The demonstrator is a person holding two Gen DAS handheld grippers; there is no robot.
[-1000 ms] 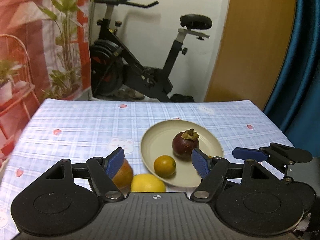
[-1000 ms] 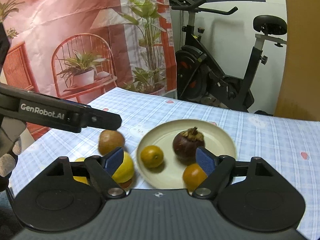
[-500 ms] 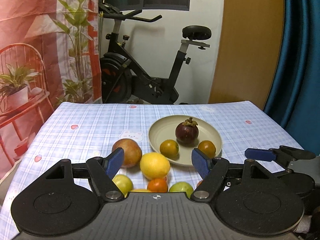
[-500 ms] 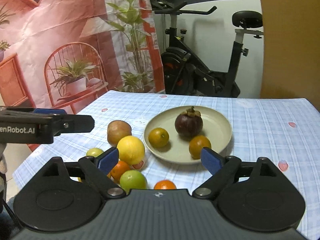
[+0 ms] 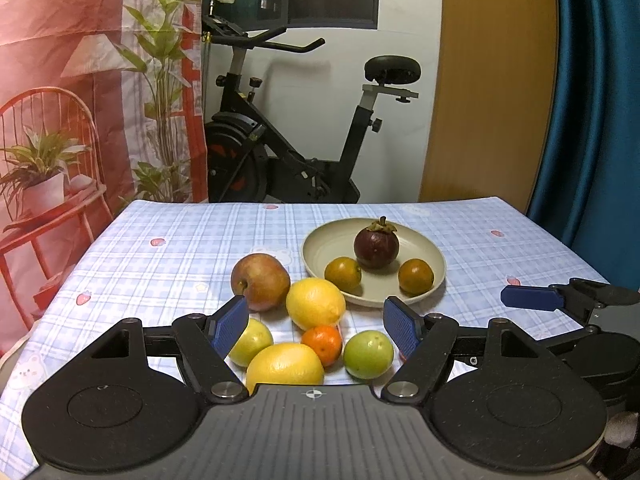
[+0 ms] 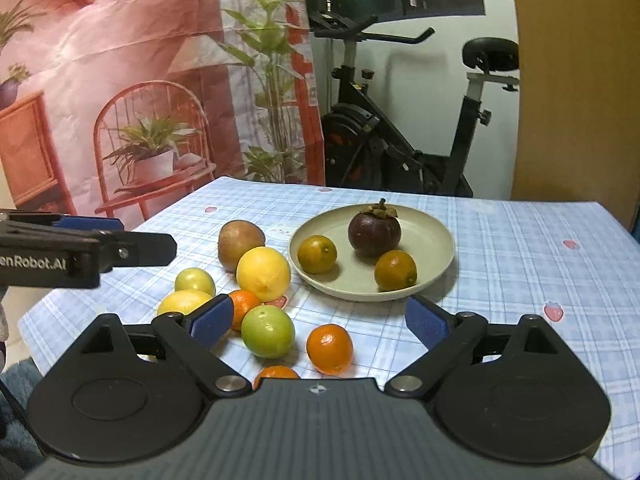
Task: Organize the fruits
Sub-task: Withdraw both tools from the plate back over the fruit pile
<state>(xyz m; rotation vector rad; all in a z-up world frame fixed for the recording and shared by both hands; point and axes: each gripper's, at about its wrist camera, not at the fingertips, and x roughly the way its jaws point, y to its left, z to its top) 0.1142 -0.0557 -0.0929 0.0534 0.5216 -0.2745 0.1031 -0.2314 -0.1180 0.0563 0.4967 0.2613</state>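
Loose fruit low centre; round orange mandarin (image 6: 329, 348) on checked cloth between right gripper (image 6: 319, 322) fingers, jaws just widened, nothing held; left gripper (image 5: 316, 326) apart, empty; beige round plate (image 6: 440, 240) beyond.

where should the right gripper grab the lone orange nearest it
Grip the orange across its middle, coming from the near side, above. It is round, so any width fits, and it sits apart from the green fruit, leaving room either side. The right gripper is open.

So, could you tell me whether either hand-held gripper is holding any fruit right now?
Nothing is held: the left hand-held gripper and right hand-held gripper are both open and empty.
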